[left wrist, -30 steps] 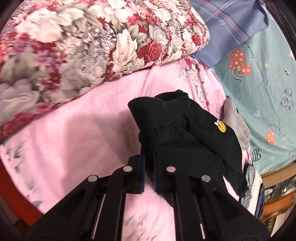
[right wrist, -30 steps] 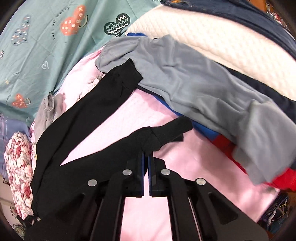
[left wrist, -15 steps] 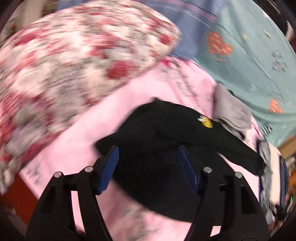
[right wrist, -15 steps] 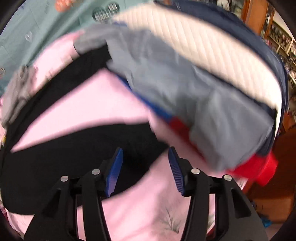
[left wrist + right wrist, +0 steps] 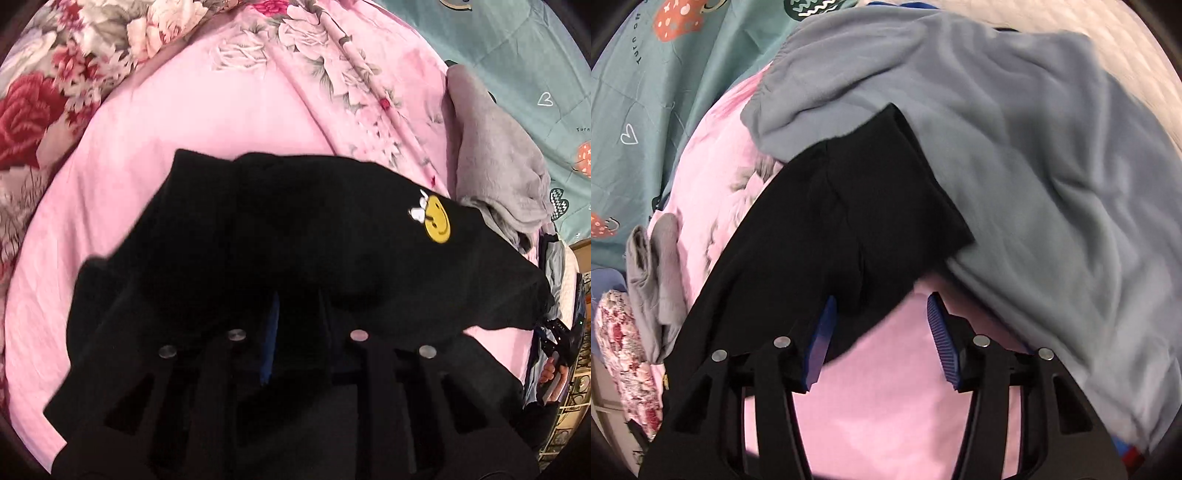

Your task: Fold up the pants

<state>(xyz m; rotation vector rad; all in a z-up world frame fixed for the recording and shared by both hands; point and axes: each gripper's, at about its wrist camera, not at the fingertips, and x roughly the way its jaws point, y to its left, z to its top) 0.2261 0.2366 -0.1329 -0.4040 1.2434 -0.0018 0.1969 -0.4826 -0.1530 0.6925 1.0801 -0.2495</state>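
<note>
The black pants point(image 5: 295, 236) lie on the pink floral bedsheet point(image 5: 177, 110), waist end with a yellow smiley patch point(image 5: 436, 223) in the left wrist view. My left gripper point(image 5: 297, 314) sits low over the waist; its jaws stand a small gap apart with black cloth between them, and dark cloth hides whether they grip. In the right wrist view the pants' leg ends point(image 5: 864, 206) lie together, cuffs touching a grey garment point(image 5: 1034, 147). My right gripper point(image 5: 882, 321) is open, its left pad point(image 5: 822, 332) at the leg's edge.
A red floral quilt point(image 5: 55, 81) lies at the left. A small grey garment point(image 5: 495, 155) lies beside the waist. A teal patterned sheet point(image 5: 646, 92) lies beyond. A white quilted cover point(image 5: 1126, 44) is behind the grey garment.
Both grippers let go of the pants and opened half a second ago. The left has since dropped onto the waist with jaws narrowed. The right has moved to the leg ends.
</note>
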